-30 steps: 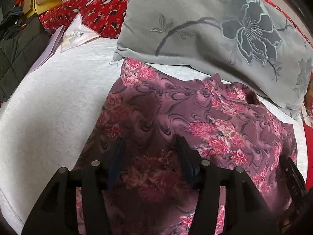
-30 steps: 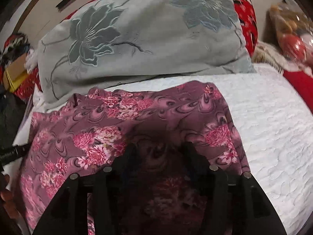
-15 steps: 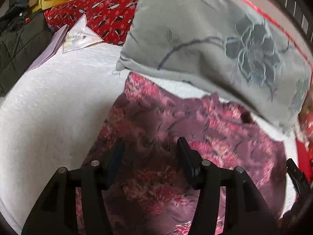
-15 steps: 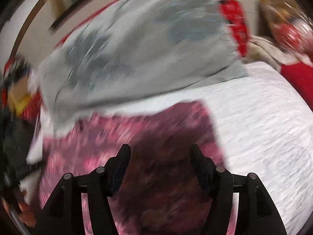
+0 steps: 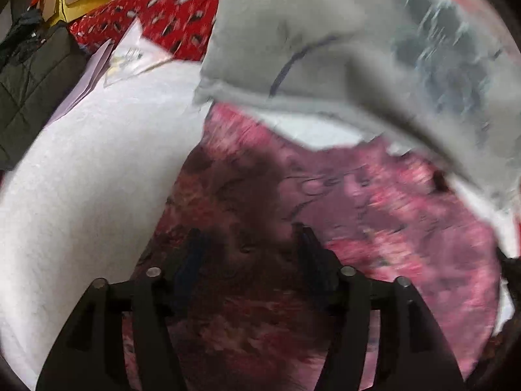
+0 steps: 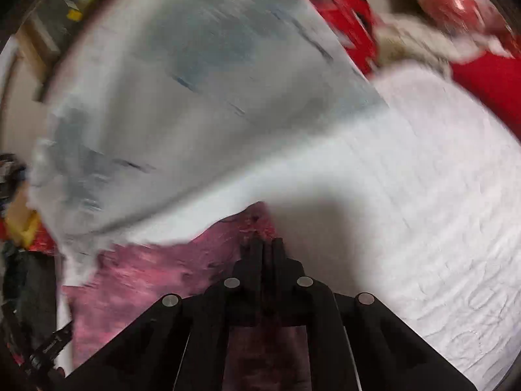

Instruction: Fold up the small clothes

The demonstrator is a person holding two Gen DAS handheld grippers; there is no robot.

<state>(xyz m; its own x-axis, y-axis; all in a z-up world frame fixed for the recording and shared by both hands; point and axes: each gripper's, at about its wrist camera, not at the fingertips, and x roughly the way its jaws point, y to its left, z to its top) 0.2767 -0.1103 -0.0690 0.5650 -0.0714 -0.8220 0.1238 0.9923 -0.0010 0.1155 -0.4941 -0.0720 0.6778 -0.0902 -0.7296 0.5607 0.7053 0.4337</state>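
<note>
A purple garment with pink flowers (image 5: 374,215) lies flat on the white bed cover (image 5: 84,176), its far edge against a grey pillow. My left gripper (image 5: 249,238) is open, its two fingers spread just above the garment's near left part. In the right wrist view my right gripper (image 6: 267,244) is shut on the garment's far right corner (image 6: 254,221), and the rest of the garment (image 6: 136,280) spreads to the left. Both views are blurred by motion.
A grey pillow with a dark flower print (image 5: 358,49) (image 6: 182,104) lies behind the garment. Red patterned bedding (image 5: 162,9), papers (image 5: 130,58), a dark quilted jacket (image 5: 29,91) and a cardboard box sit at the far left. White bed cover (image 6: 423,211) extends right.
My right gripper has moved forward and right to the garment's far right corner and closed on it. My left gripper has stayed open and shifted slightly over the garment.
</note>
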